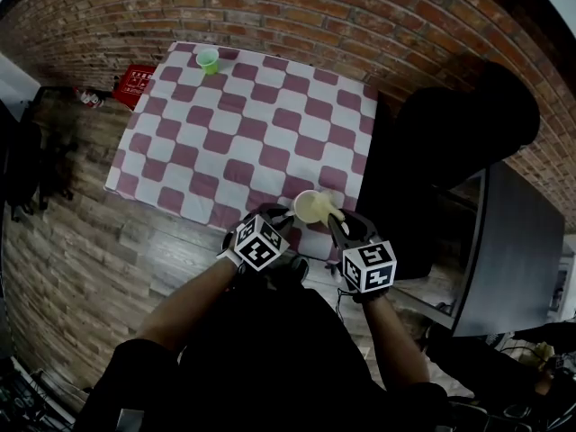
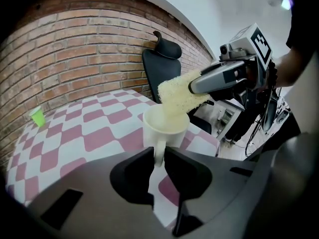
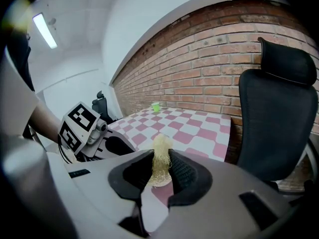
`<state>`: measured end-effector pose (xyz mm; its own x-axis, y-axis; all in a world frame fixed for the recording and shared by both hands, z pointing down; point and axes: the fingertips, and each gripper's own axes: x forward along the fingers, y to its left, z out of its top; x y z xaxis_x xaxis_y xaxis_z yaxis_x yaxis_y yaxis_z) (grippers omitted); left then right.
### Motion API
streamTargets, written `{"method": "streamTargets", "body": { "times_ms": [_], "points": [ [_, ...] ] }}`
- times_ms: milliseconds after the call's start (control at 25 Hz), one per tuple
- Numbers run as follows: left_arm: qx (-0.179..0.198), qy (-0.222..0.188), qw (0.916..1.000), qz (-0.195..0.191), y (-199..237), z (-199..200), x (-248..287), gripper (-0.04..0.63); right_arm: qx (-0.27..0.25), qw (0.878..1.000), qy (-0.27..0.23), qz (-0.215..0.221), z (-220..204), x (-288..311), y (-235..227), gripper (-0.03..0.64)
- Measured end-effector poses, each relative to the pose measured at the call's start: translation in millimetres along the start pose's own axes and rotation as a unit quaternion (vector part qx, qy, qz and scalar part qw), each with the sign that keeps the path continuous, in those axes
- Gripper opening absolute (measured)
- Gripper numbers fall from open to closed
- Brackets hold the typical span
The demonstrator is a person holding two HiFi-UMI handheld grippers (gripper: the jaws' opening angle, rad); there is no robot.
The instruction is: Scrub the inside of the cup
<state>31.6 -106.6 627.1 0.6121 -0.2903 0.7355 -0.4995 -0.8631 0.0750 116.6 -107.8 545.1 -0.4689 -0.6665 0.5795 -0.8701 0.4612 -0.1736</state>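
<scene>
Head view: our arms meet at the table's (image 1: 225, 124) near edge; left gripper (image 2: 158, 157) jaws clamp the cup (image 2: 166, 128) by its handle, right gripper (image 3: 162, 166) jaws pinch the scrubber (image 2: 179, 94) dipping inside. Open checked top stretches beyond to a green cup (image 1: 208, 59).

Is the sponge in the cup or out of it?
Partly in: the sponge's lower end dips past the cup's rim, while the rest sticks out above, clamped in the right gripper.

Head view downward, gripper views share table (image 2: 75, 133)
</scene>
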Motion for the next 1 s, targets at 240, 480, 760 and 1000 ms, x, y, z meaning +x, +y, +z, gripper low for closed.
{"method": "streamTargets", "body": {
  "times_ms": [240, 480, 760, 1000],
  "points": [
    [0.003, 0.0, 1.0, 0.002, -1, -1, 1, 0.074, -0.057, 0.998, 0.014, 0.023, 5, 15, 26, 0.098],
    [0.001, 0.001, 1.0, 0.003, -1, 0, 1, 0.075, -0.126, 0.991, 0.05, -0.02, 10, 23, 13, 0.098],
    [0.016, 0.002, 0.9998, 0.009, 1, 1, 0, 0.073, -0.116, 0.992, 0.054, -0.002, 28, 5, 4, 0.098],
    [0.114, -0.002, 0.9927, 0.039, -3, 22, -8, 0.06, -0.158, 0.977, 0.139, 0.022, 2, 27, 26, 0.098]
  ]
}}
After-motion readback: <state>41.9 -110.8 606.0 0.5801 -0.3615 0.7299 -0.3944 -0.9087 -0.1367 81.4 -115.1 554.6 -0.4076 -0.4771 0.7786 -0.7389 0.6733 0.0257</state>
